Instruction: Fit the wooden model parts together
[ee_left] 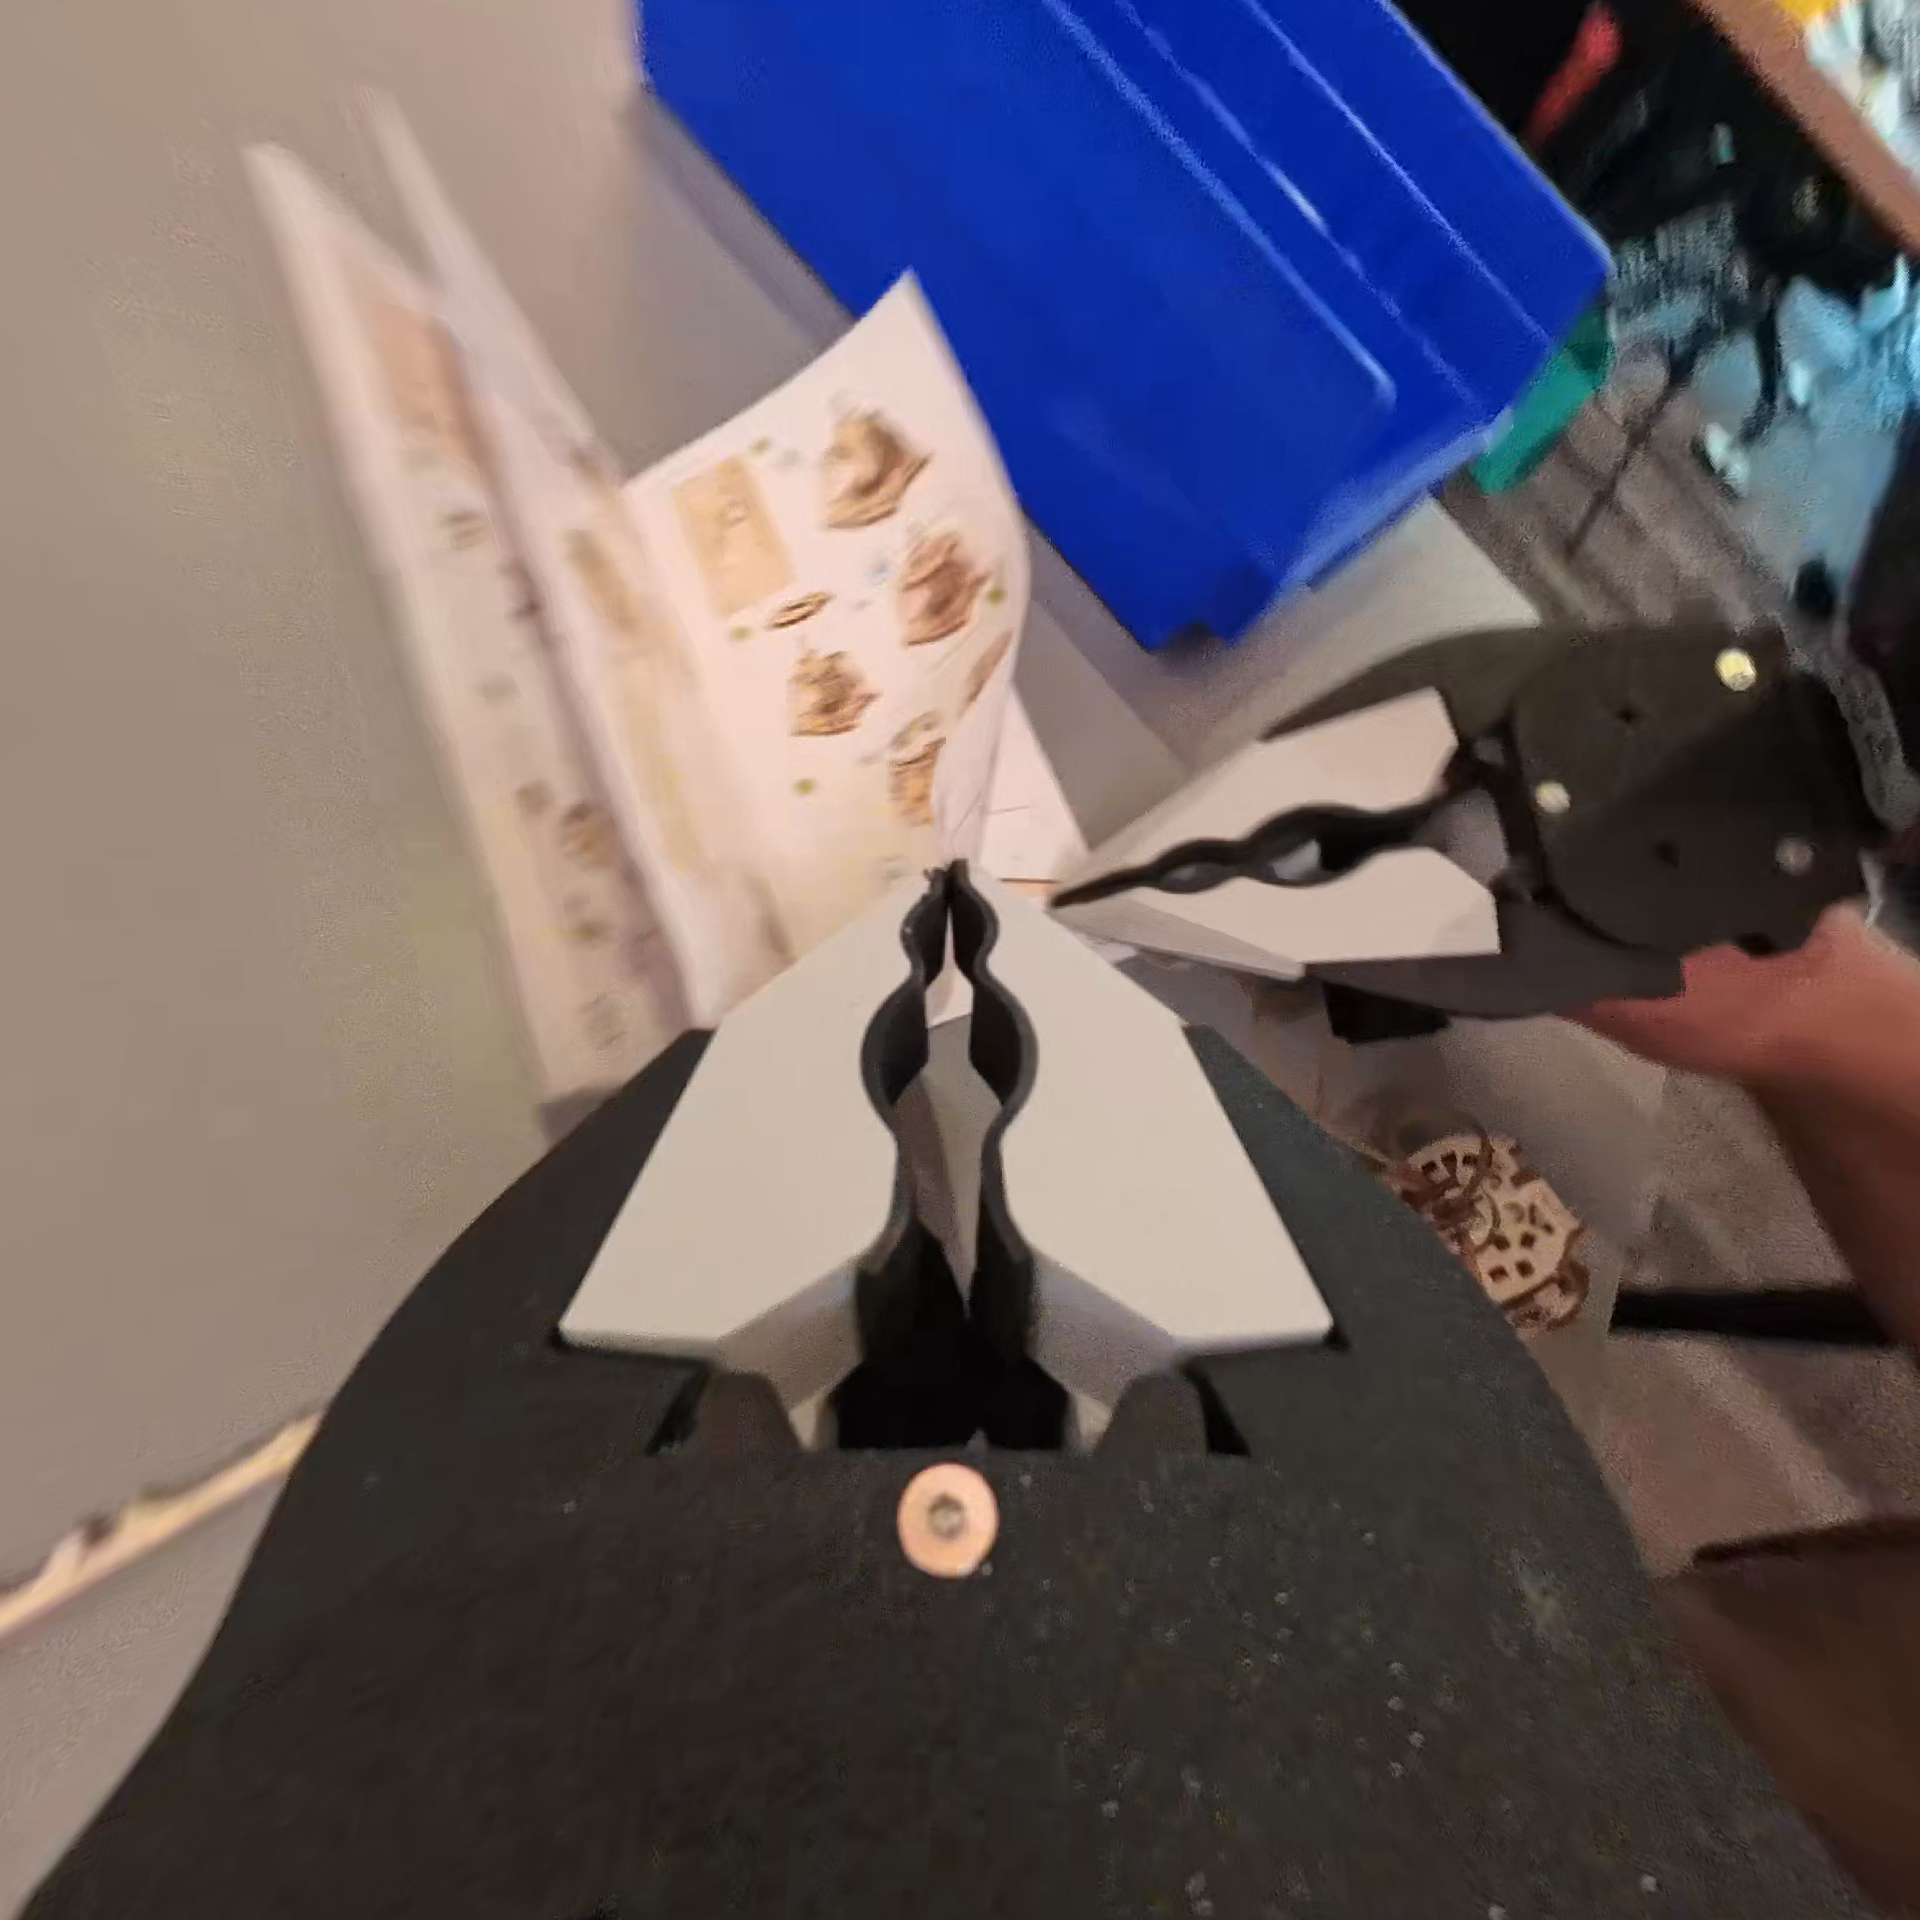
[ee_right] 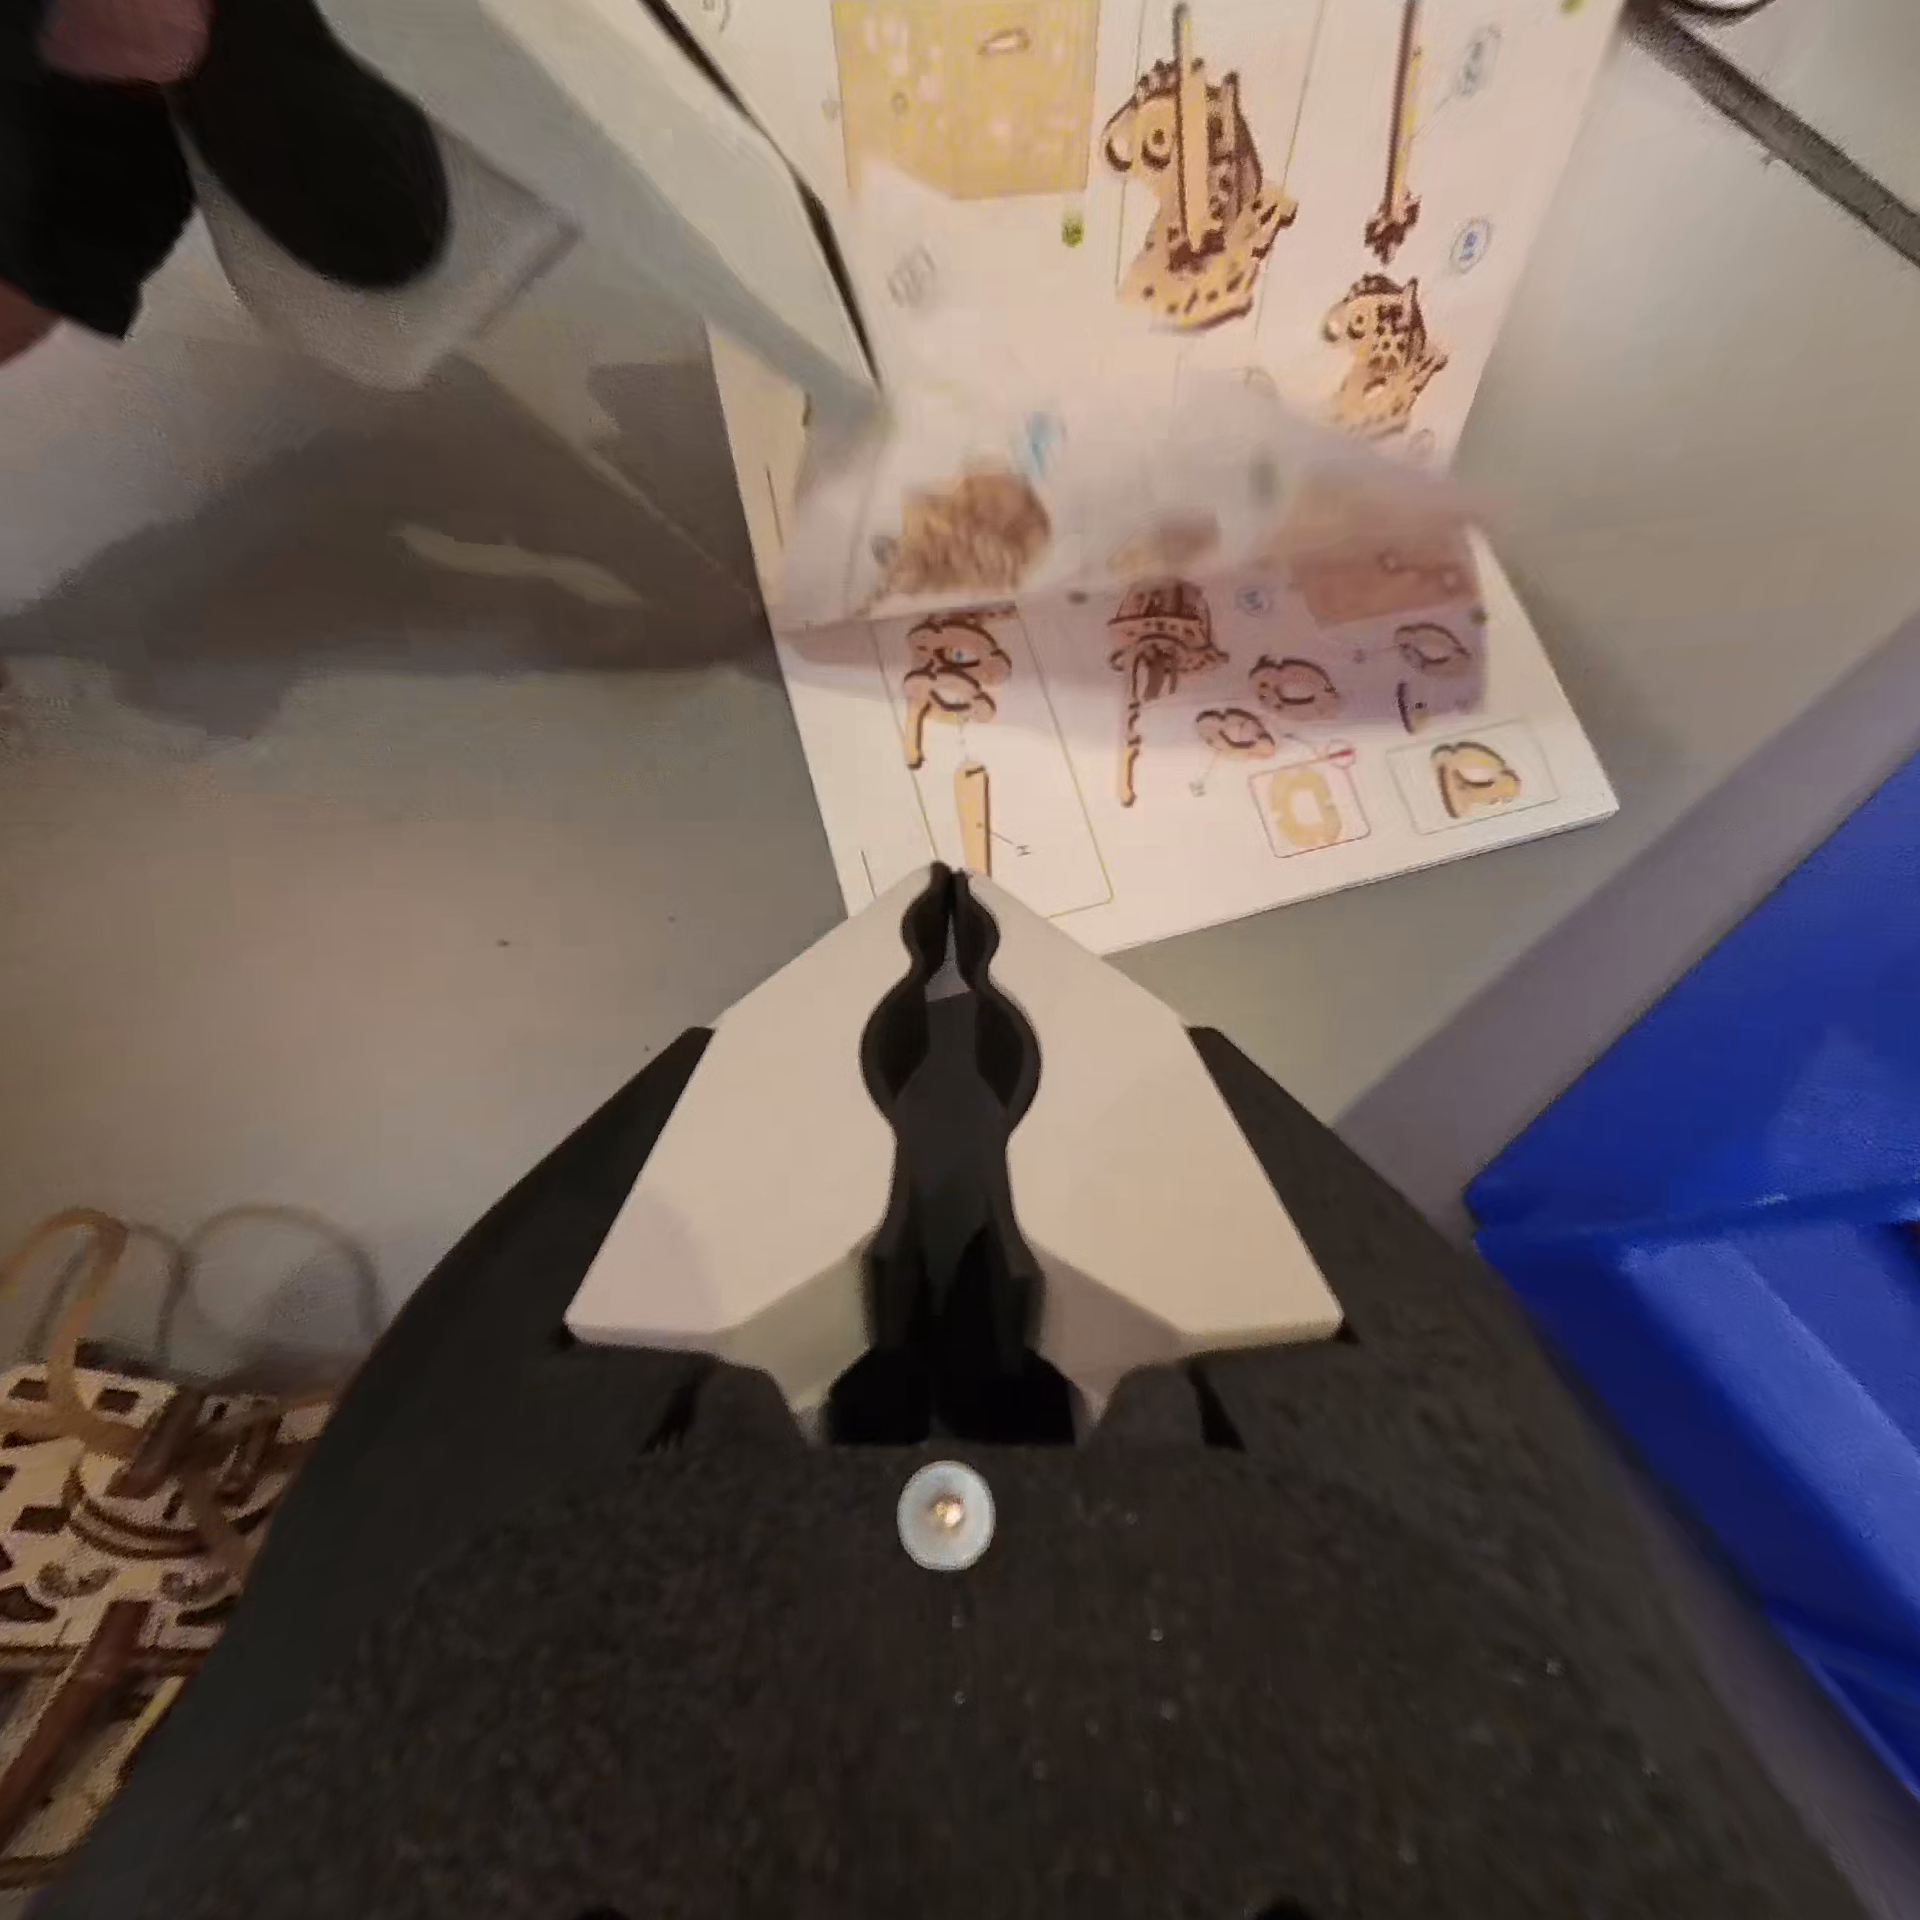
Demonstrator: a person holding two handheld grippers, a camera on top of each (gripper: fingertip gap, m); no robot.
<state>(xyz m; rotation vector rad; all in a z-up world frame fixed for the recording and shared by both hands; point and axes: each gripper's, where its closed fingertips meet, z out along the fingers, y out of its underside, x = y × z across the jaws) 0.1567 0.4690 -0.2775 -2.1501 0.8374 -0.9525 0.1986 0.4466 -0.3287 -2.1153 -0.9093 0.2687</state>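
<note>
My left tongs (ee_left: 951,878) are clenched on the edge of a lifted page of the white illustrated instruction booklet (ee_left: 831,582) on the grey table (ee_left: 156,623). My right tongs (ee_right: 951,883) are clenched on nothing. The laser-cut wooden model part (ee_right: 114,1496) lies at eight o'clock of them; a blue plastic bin (ee_right: 1714,1299) at four.

Nothing readable here; the instruction sheet (ee_right: 1195,665) on the bench carries drawings of wooden parts and small round step markers, all too blurred to make out; the blue bin (ee_left: 1091,312) shows no label.
</note>
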